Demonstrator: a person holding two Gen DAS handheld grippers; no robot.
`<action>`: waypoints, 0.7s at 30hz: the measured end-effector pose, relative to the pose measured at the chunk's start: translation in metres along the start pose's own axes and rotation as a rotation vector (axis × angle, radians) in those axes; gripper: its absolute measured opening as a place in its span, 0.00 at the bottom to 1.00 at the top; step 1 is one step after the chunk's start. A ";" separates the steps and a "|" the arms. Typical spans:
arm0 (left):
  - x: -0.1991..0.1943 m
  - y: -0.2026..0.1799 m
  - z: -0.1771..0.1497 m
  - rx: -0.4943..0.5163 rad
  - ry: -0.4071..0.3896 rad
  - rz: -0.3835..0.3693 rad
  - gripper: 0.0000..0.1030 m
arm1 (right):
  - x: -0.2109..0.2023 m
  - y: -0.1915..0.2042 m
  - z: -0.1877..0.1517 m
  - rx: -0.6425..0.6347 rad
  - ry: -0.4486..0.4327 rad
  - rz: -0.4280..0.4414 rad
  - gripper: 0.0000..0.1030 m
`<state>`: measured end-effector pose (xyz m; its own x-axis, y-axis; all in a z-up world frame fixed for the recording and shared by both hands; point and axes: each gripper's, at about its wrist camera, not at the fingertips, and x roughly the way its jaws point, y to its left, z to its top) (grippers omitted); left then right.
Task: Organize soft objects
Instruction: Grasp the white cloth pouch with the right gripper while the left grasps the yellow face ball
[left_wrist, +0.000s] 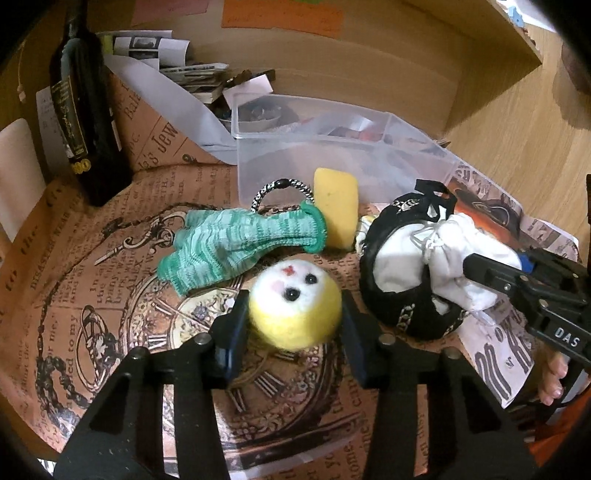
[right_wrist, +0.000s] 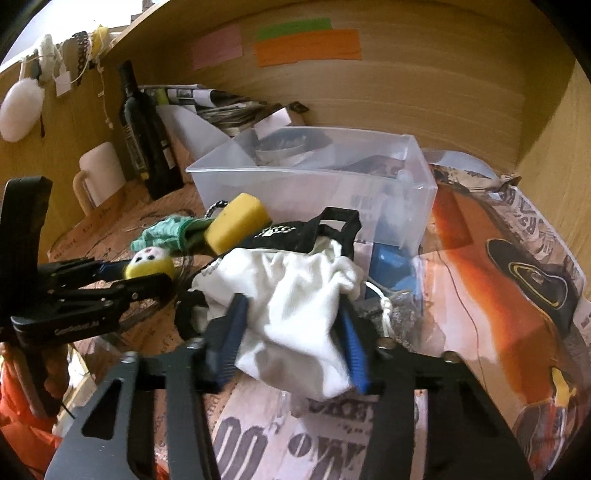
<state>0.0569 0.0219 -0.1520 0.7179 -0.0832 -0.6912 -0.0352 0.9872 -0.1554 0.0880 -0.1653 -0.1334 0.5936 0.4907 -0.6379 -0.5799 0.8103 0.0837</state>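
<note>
The clear plastic bin (right_wrist: 314, 184) stands at the back of the printed paper, already cluttered, so a careless drop could bounce out. In front, the right gripper (right_wrist: 291, 334) pinches the white drawstring pouch (right_wrist: 295, 295), which sits in the black cap (left_wrist: 402, 266); lifting may drag the cap along. The green knitted glove (left_wrist: 236, 243) and yellow sponge (left_wrist: 336, 206) lie loose beside it. The left gripper (left_wrist: 295, 317) squeezes the small yellow felt ball with a face (left_wrist: 293, 310); a light grip may let it roll free
</note>
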 end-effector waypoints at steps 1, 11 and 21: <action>-0.001 0.001 0.000 0.003 -0.002 0.000 0.44 | 0.000 0.000 0.000 0.000 0.000 0.004 0.25; -0.026 0.002 0.023 0.018 -0.108 -0.010 0.44 | -0.029 -0.007 0.018 0.024 -0.121 0.021 0.12; -0.056 -0.004 0.075 0.047 -0.283 -0.009 0.44 | -0.057 -0.019 0.056 0.026 -0.296 -0.050 0.12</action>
<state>0.0691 0.0334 -0.0595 0.8836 -0.0570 -0.4647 -0.0005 0.9924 -0.1227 0.0967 -0.1906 -0.0562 0.7603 0.5186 -0.3912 -0.5334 0.8421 0.0796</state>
